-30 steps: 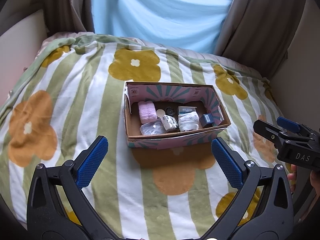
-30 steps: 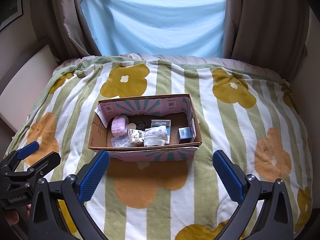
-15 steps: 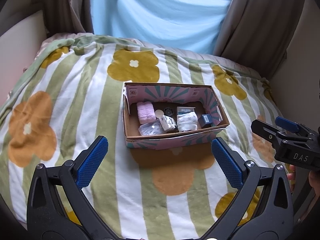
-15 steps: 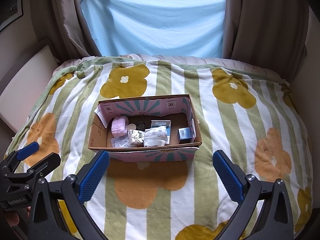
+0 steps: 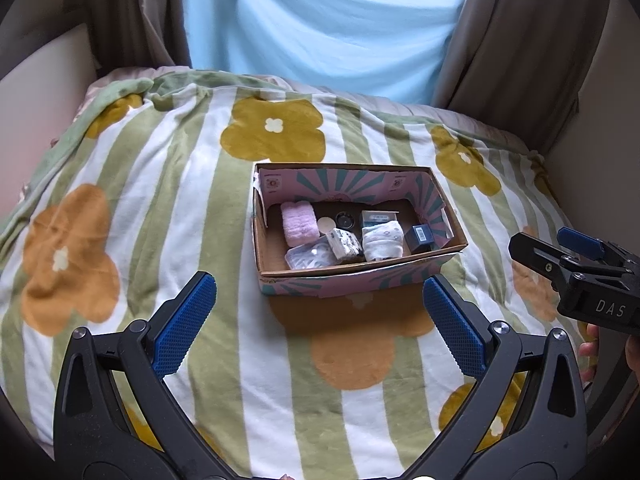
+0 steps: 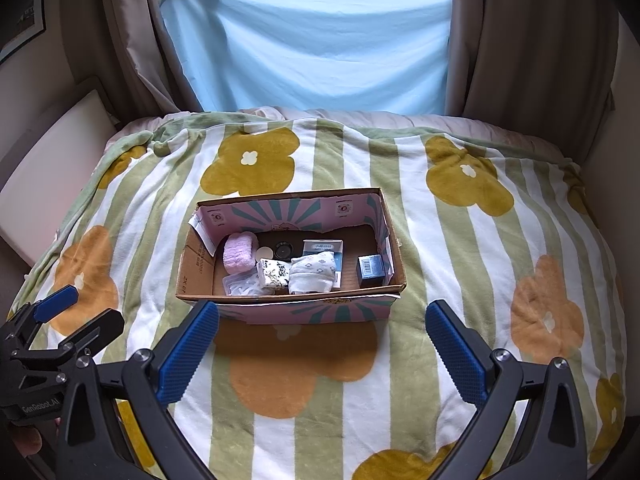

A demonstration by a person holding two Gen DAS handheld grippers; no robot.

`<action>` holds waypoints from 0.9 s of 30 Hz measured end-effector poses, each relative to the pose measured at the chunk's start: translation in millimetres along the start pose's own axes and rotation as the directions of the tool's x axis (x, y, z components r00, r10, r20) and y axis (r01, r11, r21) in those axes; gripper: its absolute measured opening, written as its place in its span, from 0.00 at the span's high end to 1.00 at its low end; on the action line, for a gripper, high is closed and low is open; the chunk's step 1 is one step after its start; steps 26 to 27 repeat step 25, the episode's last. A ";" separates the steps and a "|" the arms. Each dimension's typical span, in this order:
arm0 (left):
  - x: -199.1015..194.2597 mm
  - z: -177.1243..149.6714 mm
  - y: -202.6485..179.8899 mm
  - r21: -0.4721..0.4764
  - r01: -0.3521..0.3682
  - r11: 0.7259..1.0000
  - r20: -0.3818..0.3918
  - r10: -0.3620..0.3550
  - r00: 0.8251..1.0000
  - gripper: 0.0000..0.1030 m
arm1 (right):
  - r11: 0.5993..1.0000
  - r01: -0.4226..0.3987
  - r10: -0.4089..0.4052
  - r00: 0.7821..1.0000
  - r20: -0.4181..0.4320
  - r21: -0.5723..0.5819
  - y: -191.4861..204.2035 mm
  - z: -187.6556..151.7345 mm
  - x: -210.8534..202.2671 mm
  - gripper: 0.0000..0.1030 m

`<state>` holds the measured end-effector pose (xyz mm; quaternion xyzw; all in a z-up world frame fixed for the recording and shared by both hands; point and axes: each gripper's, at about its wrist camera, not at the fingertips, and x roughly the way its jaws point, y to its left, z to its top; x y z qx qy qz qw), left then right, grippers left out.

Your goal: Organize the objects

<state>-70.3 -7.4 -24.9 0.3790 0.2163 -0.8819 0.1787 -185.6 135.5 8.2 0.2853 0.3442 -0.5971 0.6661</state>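
— What do you see through the left wrist camera?

— My left gripper [image 5: 320, 316] hangs over the bed, jaws spread wide, nothing between them. Straight ahead at twelve o'clock sits the cardboard box [image 5: 348, 280] on the striped flower blanket [image 5: 168, 200]. Inside it, from nine o'clock toward three: a pink fluffy pad [image 5: 299, 224], a clear plastic packet [image 5: 310, 257] just in front of it, a small printed tissue pack [image 5: 345, 243], a rolled white cloth [image 5: 382, 243] and a little dark box with a barcode [image 5: 419, 237] at the right end. Behind those lie a beige disc [image 5: 326, 224], a black round lid [image 5: 345, 220] and a pale blue carton [image 5: 376, 217]. At three o'clock my right gripper [image 5: 560, 248] pokes into view, with fingers of a hand [image 5: 590, 350] below it.

— And the right wrist camera?

— My right gripper [image 6: 322, 344] has its jaws spread too, and they grip nothing. The box [image 6: 312, 312] is at twelve o'clock, slightly left, its near wall just beyond my blue pads [image 6: 188, 354]. The same things lie inside: pad [image 6: 239, 255], packet [image 6: 242, 284], tissue pack [image 6: 274, 273], cloth [image 6: 313, 274], carton [image 6: 324, 249], barcode box [image 6: 371, 270]. At eight o'clock my left gripper [image 6: 76, 316] shows from the side, jaws apart. A blue sheet [image 6: 320, 40] hangs between brown curtains [image 6: 532, 40] at the far end.
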 end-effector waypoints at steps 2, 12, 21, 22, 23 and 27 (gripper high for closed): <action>0.0 -0.4 -0.1 -0.002 0.001 1.000 -0.001 -0.001 1.000 0.00 | 1.000 0.001 -0.001 1.000 0.000 -0.002 0.7 1.1 0.2 0.00; 5.5 0.3 3.6 -0.003 -0.006 1.000 0.000 0.006 1.000 0.00 | 1.000 0.001 -0.001 1.000 -0.002 0.000 2.3 1.1 2.8 0.00; 8.1 0.5 10.8 -0.054 -0.021 0.998 0.035 0.023 0.999 0.00 | 1.000 0.001 -0.001 1.000 -0.006 0.002 3.6 0.3 7.1 0.00; 7.0 0.5 10.7 -0.052 -0.036 0.998 0.044 0.038 0.998 0.00 | 1.000 0.000 0.000 1.000 -0.008 0.003 3.5 -0.5 9.3 0.00; 6.5 0.4 10.5 -0.046 -0.049 0.998 0.052 0.051 0.997 0.00 | 1.000 0.001 -0.001 1.000 -0.009 0.004 3.8 -1.5 11.3 0.00; 8.2 1.3 10.0 -0.033 -0.056 0.998 0.051 0.058 0.997 0.00 | 1.000 0.001 -0.001 1.000 -0.012 0.006 2.6 -2.5 14.8 0.00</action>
